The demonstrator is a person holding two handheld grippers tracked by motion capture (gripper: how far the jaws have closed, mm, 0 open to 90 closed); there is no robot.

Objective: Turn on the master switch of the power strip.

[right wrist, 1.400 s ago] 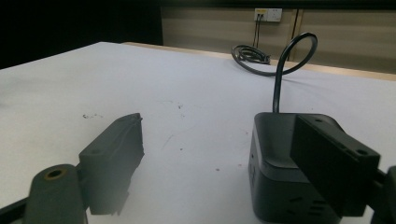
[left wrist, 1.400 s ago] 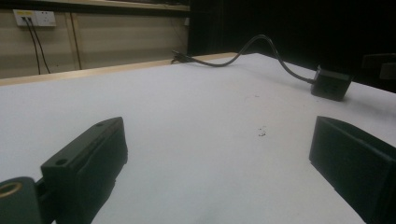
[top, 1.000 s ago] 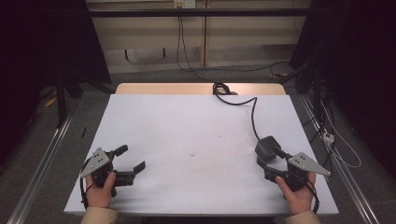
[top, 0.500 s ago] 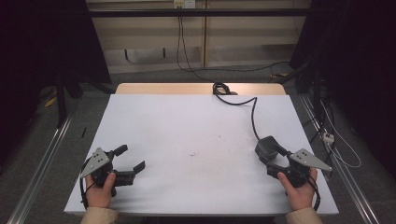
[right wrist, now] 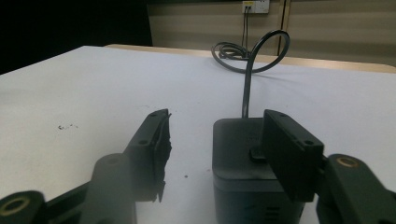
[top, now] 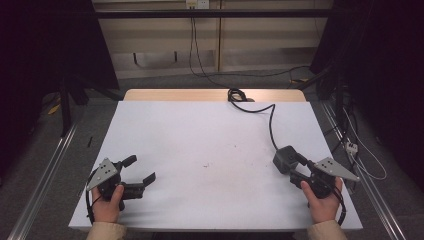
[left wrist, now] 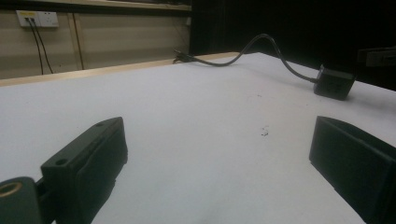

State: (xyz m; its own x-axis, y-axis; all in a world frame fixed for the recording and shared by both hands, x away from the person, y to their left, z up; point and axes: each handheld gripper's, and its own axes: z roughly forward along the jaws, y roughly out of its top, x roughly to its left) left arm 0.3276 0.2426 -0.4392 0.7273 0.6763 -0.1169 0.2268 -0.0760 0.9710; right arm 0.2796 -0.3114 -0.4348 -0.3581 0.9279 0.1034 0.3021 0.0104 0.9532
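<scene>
High view shows the left gripper [top: 141, 172] at lower left of the frame, jaws wide and empty on the table [top: 200, 135]. At lower right the right gripper [top: 294, 166] has just been closing around the black adapter [top: 285, 159]; one jaw touches its side, the other stands off. Grasp seems begun, not finished; lifting is left.

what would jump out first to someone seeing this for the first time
The black power adapter near the white table's right edge, its cable snaking back to a coil at the far edge. The right gripper has been closing its jaws around it, a gap on one side. The left gripper rests open at the near left.
</scene>
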